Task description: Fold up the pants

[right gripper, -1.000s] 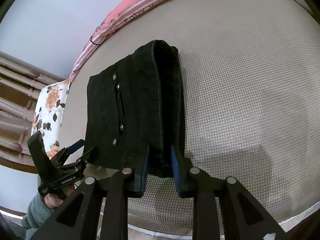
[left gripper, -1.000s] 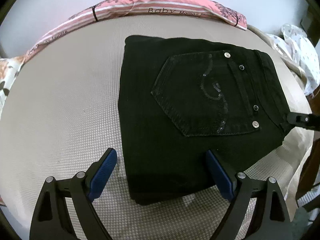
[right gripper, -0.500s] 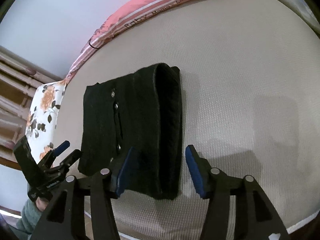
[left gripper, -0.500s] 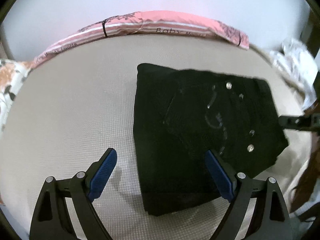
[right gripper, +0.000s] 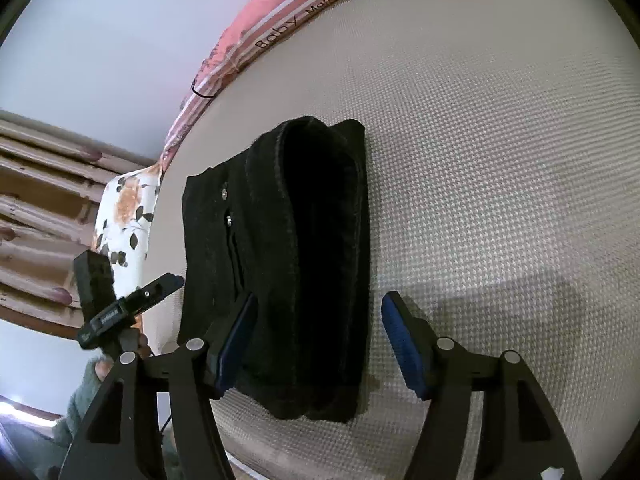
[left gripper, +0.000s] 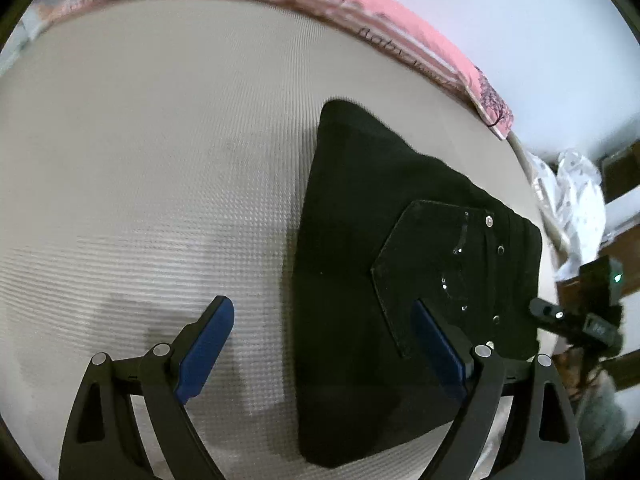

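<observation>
The black pants [left gripper: 360, 260] lie folded into a thick stack on the beige mattress [left gripper: 160, 160], back pocket with studs facing up. My left gripper [left gripper: 320, 320] hangs open above the stack's near left edge. One pad is over the pocket and the other over bare mattress. In the right wrist view the folded pants [right gripper: 320, 240] show their layered side edge. My right gripper [right gripper: 320, 304] straddles that edge with its jaws opening, and the blue pads [right gripper: 400, 336] stand clear of the cloth.
A pink striped pillow [left gripper: 400, 28] runs along the mattress's far edge. A floral pillow [right gripper: 124, 216] and wooden slats [right gripper: 40, 200] are at the left in the right wrist view. White patterned cloth [left gripper: 576, 200] is bunched beyond the mattress's right side.
My right gripper let go of the folded edge, its jaws spread and it backed off a little. My left gripper shifted and rolled, so the pants now sit further right and tilted in its view.
</observation>
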